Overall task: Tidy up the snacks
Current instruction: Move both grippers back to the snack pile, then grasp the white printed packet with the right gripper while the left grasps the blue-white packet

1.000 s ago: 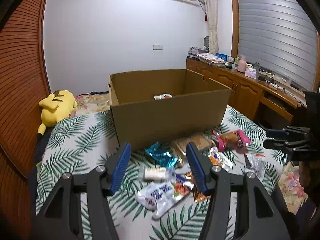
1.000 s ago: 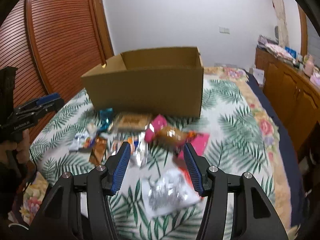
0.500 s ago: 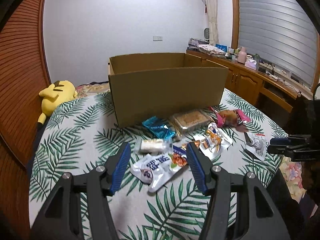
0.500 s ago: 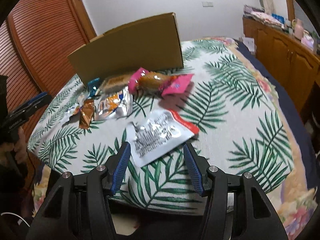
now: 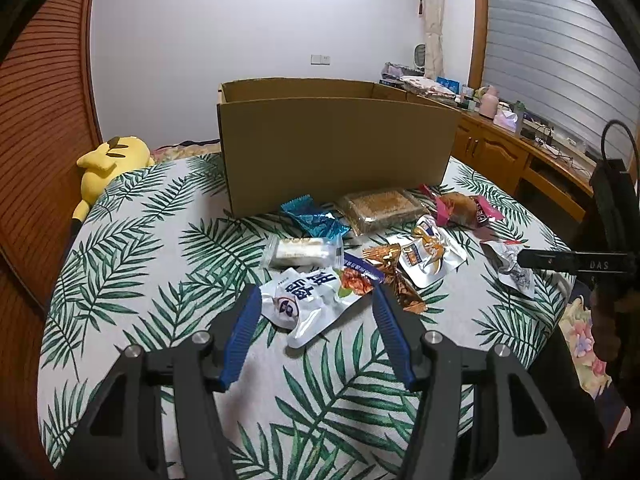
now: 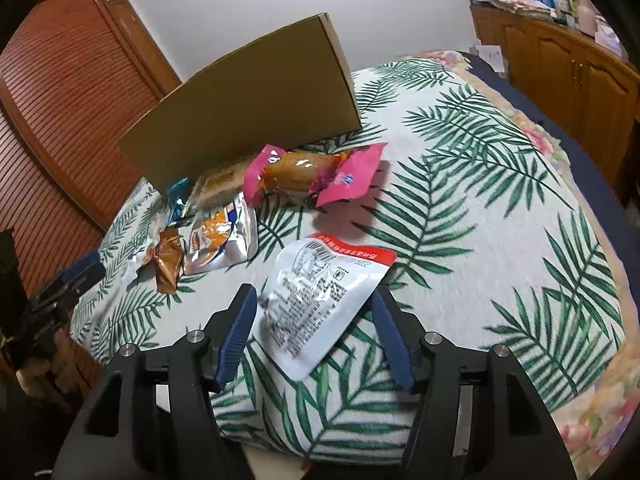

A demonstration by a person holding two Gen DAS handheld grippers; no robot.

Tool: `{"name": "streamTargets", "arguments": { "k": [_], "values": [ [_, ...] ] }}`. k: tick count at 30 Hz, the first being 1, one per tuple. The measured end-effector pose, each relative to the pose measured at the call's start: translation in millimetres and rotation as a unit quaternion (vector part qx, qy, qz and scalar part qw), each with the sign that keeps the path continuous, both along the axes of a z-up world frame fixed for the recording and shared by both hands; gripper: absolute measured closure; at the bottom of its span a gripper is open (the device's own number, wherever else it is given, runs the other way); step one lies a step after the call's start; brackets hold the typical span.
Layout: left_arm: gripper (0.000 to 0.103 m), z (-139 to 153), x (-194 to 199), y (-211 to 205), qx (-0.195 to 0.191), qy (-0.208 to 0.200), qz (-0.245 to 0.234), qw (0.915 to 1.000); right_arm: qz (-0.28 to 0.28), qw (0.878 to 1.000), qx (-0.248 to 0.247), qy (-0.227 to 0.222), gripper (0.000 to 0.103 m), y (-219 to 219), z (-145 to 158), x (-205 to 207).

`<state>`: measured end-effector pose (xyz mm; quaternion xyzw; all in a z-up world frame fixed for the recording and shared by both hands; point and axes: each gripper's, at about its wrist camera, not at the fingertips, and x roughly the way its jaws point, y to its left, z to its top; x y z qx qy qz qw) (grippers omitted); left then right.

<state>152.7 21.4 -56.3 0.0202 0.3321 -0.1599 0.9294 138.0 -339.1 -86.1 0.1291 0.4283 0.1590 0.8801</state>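
Two hand-held grippers hover low over a bed with a palm-leaf cover, snacks scattered ahead of them.

The right hand-held gripper [image 6: 312,330] has dropped from a higher view a second ago; its jaws are spread, and a silver pouch [image 6: 320,300] with a red top strip now lies between the fingertips, not yet pinched. Its back carries a barcode and small print, too small to read. This looks like the approach to a pick.

The left hand-held gripper [image 5: 316,328] has also come lower and nearer. Its jaws are spread around the near end of a white pouch [image 5: 310,302] with large blue Chinese characters, upside down from here.

Just beyond lie a clear-wrapped wafer [image 5: 300,249], a copper foil pack [image 5: 394,272], a silver-and-orange pouch [image 5: 430,254], a blue foil pack [image 5: 314,218], a clear tray of biscuits [image 5: 378,208] and a pink-wrapped bun [image 6: 310,170].

Farther ahead stands the open cardboard box [image 5: 336,152], the likely home for the snacks. From this low angle its inside is hidden.

A yellow plush toy [image 5: 108,164] lies far left.
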Motion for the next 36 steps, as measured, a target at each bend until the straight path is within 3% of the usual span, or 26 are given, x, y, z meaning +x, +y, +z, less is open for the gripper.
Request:
{"name": "streamTargets", "arguments": {
  "k": [13, 18, 25, 30, 36],
  "values": [
    [0.045, -11, 9, 3, 0.022, 0.015, 0.005, 0.9996, 0.022, 0.994, -0.108, -0.021, 0.037, 37, -1, 11],
    [0.045, -12, 16, -3, 0.047, 0.019, -0.020, 0.9985, 0.033, 0.989, -0.142, -0.030, 0.036, 44, -4, 10],
    [0.043, -15, 22, -23, 0.092, 0.032, -0.094, 0.9908, 0.036, 0.987, -0.152, -0.038, 0.036, 47, -6, 9],
    [0.042, -21, 35, -37, 0.134, 0.044, -0.121, 0.9827, 0.037, 0.987, -0.153, -0.040, 0.036, 48, -5, 9],
    [0.041, -21, 49, -33, 0.130, 0.060, -0.125, 0.9818, 0.036, 0.987, -0.153, -0.041, 0.036, 48, -5, 9]
  ]
}}
